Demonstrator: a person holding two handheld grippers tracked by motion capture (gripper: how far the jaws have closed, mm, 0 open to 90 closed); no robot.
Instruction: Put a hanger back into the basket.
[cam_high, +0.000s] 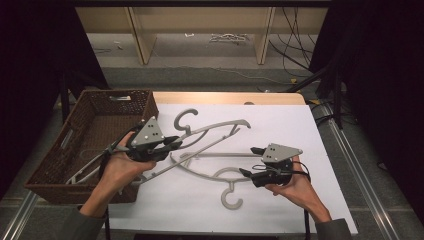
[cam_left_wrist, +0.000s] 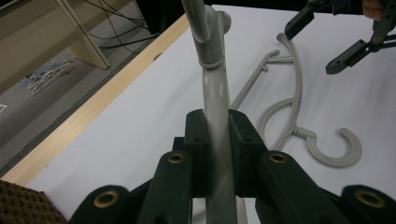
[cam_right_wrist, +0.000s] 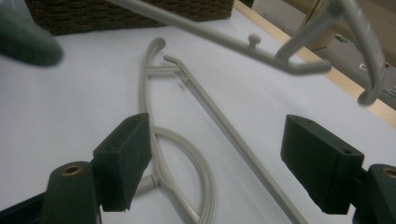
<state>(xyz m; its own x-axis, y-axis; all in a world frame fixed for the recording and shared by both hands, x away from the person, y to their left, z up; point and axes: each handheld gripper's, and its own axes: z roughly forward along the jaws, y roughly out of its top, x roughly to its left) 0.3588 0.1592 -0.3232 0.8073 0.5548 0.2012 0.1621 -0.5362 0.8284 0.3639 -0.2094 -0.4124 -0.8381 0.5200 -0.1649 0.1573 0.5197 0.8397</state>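
The left hand-held gripper (cam_high: 172, 142) is clamped tight on the bar of a grey plastic hanger (cam_high: 210, 131), its pads pinching the bar just ahead of the hand. That held hanger is lifted off the white surface (cam_high: 280, 120); its long axis runs from the wicker basket (cam_high: 95, 120) behind the gripper out ahead of the jaws toward the surface's middle, hook (cam_high: 184, 119) turned away from the person. The right hand-held gripper (cam_high: 251, 161) stands wide, nothing between its pads, poised just over a second hanger (cam_high: 225, 175). This one lies flat below and ahead of those jaws, long axis across the surface, hook (cam_high: 231, 200) pointing toward the person.
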